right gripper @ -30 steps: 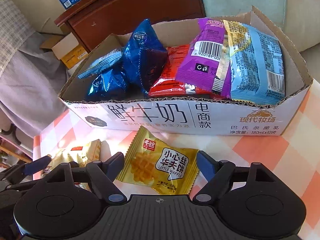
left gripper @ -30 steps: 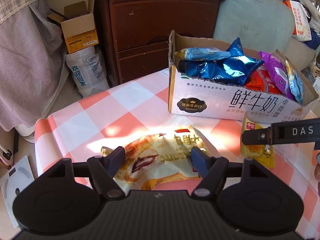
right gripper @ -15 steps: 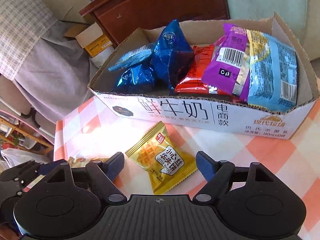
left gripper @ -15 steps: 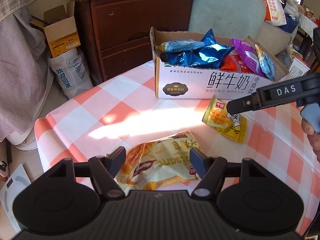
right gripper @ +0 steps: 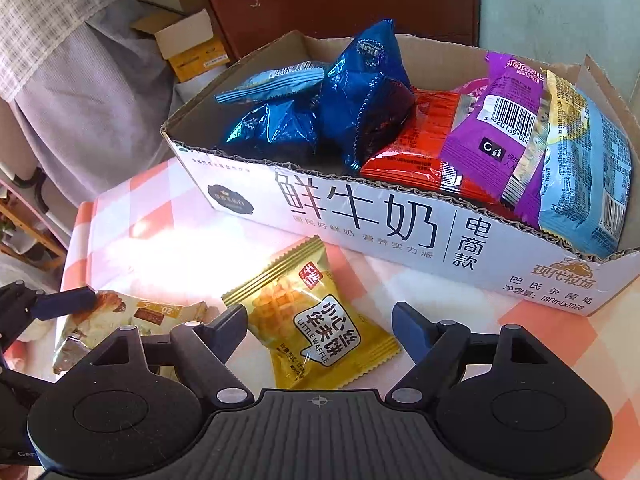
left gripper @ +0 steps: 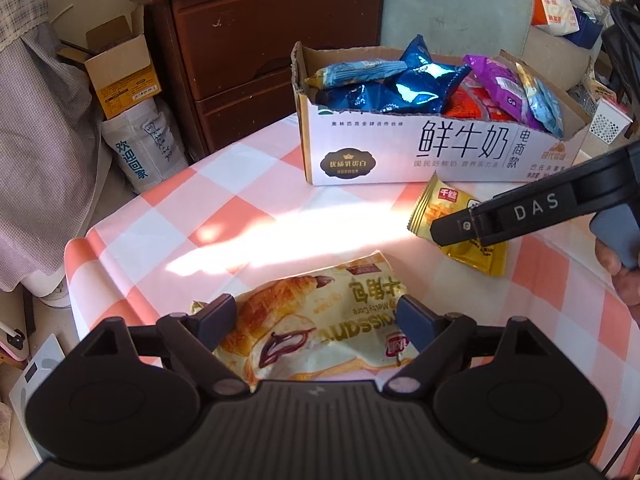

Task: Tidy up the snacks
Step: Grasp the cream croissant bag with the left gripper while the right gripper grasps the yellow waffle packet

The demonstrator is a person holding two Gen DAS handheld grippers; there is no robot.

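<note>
A pale yellow croissant packet [left gripper: 320, 320] lies on the checked tablecloth [left gripper: 192, 216]; my left gripper [left gripper: 316, 318] is open, its fingers either side of the packet. A yellow waffle packet [right gripper: 316, 320] lies in front of the white cardboard box [right gripper: 400, 232]; my right gripper [right gripper: 320, 322] is open, straddling it. The box holds blue [right gripper: 360, 92], red [right gripper: 424, 148], purple [right gripper: 504, 120] and light-blue [right gripper: 588, 168] snack bags. The waffle packet [left gripper: 444, 204] and the right gripper's side [left gripper: 532, 212] also show in the left wrist view; the croissant packet [right gripper: 120, 320] shows in the right.
A dark wooden dresser [left gripper: 260, 40] stands behind the table. A small open carton [left gripper: 120, 72] and a white sack [left gripper: 148, 148] sit on the floor to the left. A grey-green chair back [left gripper: 460, 4] is behind the box. The table edge drops off at left.
Both grippers pulled back and up, then came lower and closer again over their packets. Both stayed open; the packets have not moved.
</note>
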